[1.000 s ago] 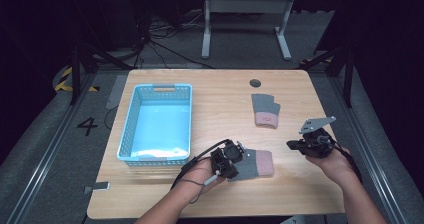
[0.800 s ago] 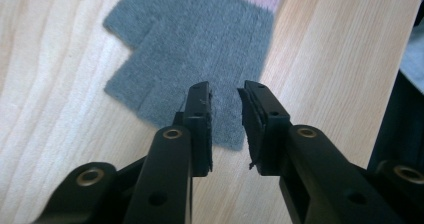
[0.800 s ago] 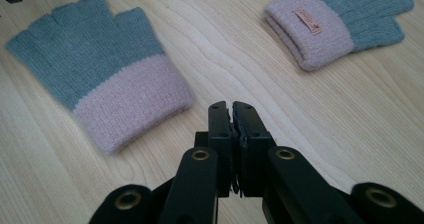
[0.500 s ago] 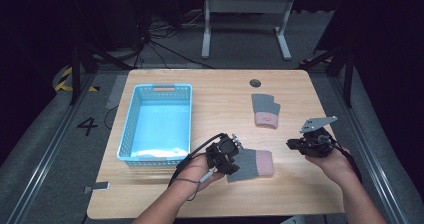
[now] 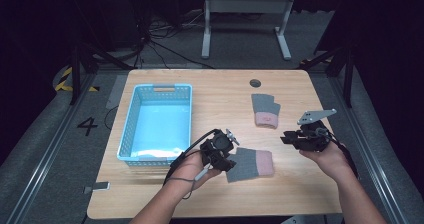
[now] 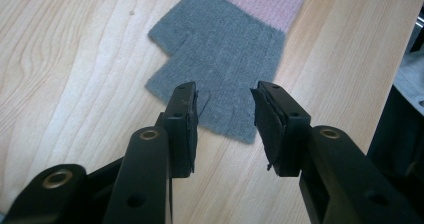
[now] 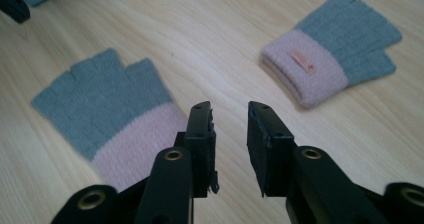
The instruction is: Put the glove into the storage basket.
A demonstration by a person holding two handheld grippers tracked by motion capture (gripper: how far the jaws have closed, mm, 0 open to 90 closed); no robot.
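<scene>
A grey fingerless glove with a pink cuff (image 5: 250,164) lies flat near the table's front, also seen in the left gripper view (image 6: 225,59) and the right gripper view (image 7: 107,109). My left gripper (image 5: 223,155) (image 6: 224,114) hovers open just over its finger end, jaws on either side of the grey edge. A second glove of the same kind (image 5: 265,110) (image 7: 332,59) lies farther back on the right. My right gripper (image 5: 292,138) (image 7: 230,131) is open over bare wood between the two gloves, holding nothing.
A light blue plastic basket (image 5: 137,111) sits on the left half of the wooden table (image 5: 220,94). A round cable hole (image 5: 255,83) is near the far edge. Beyond the table stand a metal frame (image 5: 245,14) and cables on the dark floor.
My left gripper has slid slightly right and down to the glove's finger end. The right gripper has barely moved.
</scene>
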